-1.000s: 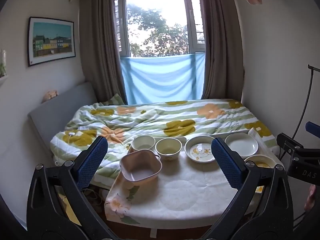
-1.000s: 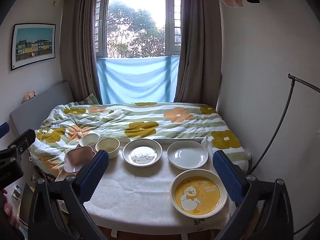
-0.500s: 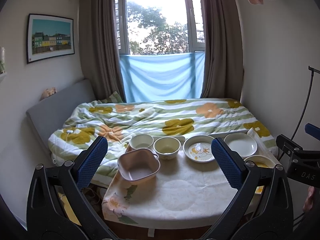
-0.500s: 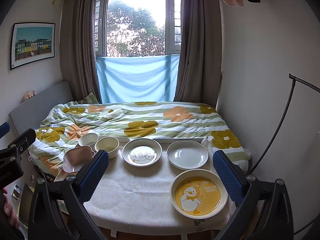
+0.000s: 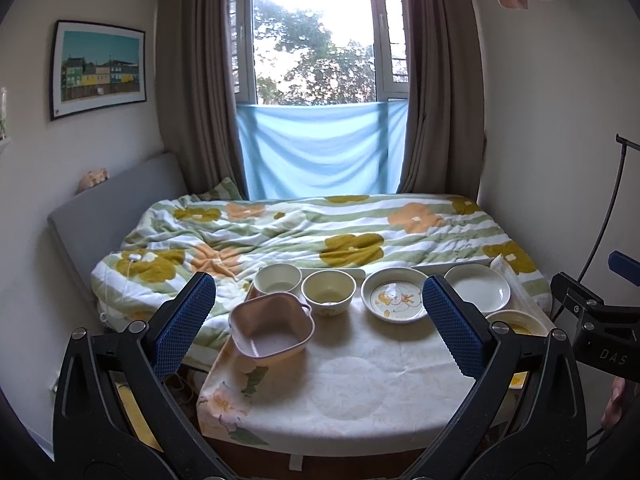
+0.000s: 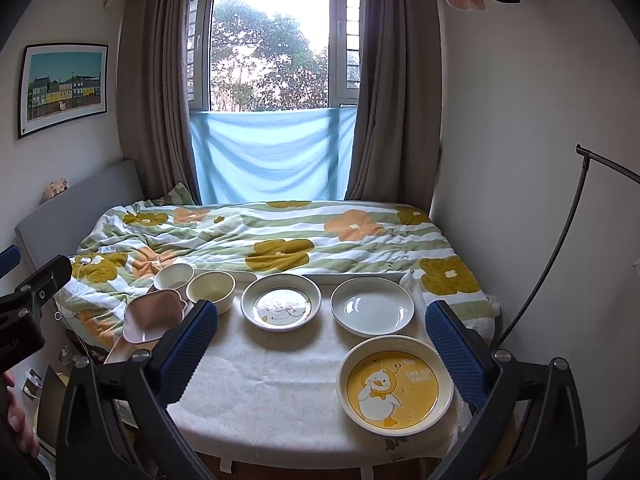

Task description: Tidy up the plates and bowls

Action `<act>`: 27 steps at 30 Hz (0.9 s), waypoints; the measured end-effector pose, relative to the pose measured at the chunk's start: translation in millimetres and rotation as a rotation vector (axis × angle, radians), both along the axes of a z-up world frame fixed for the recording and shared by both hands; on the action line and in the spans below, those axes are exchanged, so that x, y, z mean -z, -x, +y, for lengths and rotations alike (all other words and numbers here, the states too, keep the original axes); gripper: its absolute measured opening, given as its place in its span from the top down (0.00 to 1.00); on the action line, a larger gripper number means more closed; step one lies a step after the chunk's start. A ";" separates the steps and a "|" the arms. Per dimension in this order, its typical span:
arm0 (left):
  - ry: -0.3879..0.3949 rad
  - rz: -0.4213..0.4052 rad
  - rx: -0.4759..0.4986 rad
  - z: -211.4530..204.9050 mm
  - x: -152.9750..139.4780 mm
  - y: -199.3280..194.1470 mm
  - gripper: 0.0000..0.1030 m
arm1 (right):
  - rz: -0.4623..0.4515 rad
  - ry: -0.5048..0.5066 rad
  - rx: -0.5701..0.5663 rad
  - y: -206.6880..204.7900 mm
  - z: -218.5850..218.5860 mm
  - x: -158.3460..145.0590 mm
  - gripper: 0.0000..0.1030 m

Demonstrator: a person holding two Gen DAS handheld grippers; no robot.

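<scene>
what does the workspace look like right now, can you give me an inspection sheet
surface: table under a pale patterned cloth
job's things: pink square bowl, white bowl, cream bowl, patterned plate, plain white plate, yellow duck plate, all separate, none stacked
clutter: nothing seen on the table
grippers: left gripper and right gripper open, holding nothing
cables: thin white cord on the quilt
surroundings: bed with floral quilt, window, curtains, framed picture
</scene>
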State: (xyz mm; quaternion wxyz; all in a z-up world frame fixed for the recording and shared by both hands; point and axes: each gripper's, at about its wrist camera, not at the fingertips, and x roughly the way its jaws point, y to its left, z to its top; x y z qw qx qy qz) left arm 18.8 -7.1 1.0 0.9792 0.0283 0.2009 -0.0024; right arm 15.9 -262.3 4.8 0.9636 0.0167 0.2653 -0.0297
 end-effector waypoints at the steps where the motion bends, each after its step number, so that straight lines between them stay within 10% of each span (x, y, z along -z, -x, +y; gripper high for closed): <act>1: 0.000 0.000 -0.001 0.3 0.1 0.0 0.00 | -0.001 0.001 0.000 0.6 0.2 0.4 0.00; 27: 0.003 0.005 0.000 4.6 2.4 -1.9 0.00 | 0.002 0.001 0.001 1.0 0.0 3.0 0.00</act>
